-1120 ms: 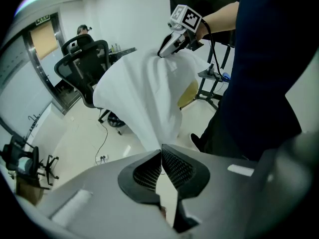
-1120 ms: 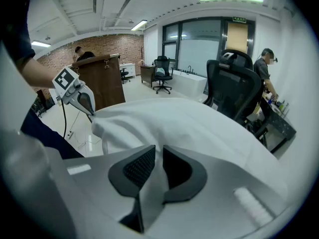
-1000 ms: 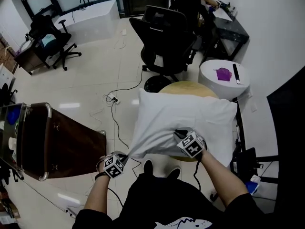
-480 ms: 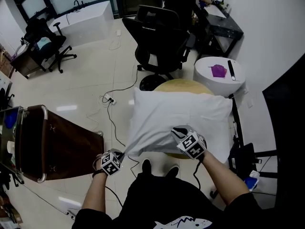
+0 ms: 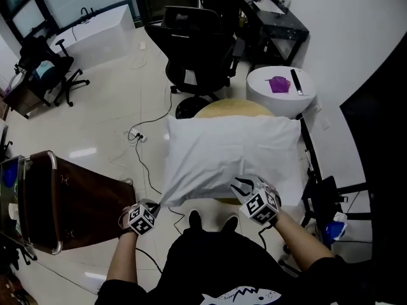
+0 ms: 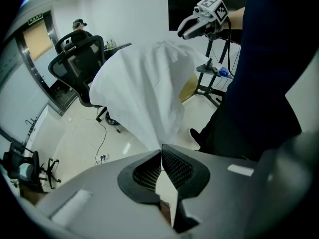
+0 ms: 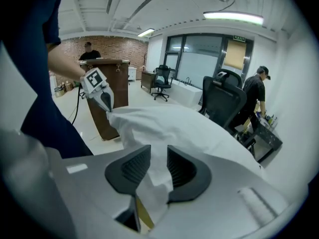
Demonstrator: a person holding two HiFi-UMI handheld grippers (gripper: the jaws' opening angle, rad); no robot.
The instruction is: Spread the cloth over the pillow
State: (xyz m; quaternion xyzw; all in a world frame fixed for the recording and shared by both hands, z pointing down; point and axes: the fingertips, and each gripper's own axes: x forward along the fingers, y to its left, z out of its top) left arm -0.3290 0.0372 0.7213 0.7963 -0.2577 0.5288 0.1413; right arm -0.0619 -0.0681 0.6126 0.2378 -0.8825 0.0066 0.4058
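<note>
Cloth [image 6: 142, 88] corner clamped in left tool [image 6: 161, 152], rest draped ahead

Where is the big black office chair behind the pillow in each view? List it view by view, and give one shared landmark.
Head view: the black office chair is at top centre, beyond the white cloth.
Left gripper view: upper left, behind the white cloth's left edge.
Right gripper view: right of centre, beyond the white cloth.
Shared landmark: the white cloth.
</note>
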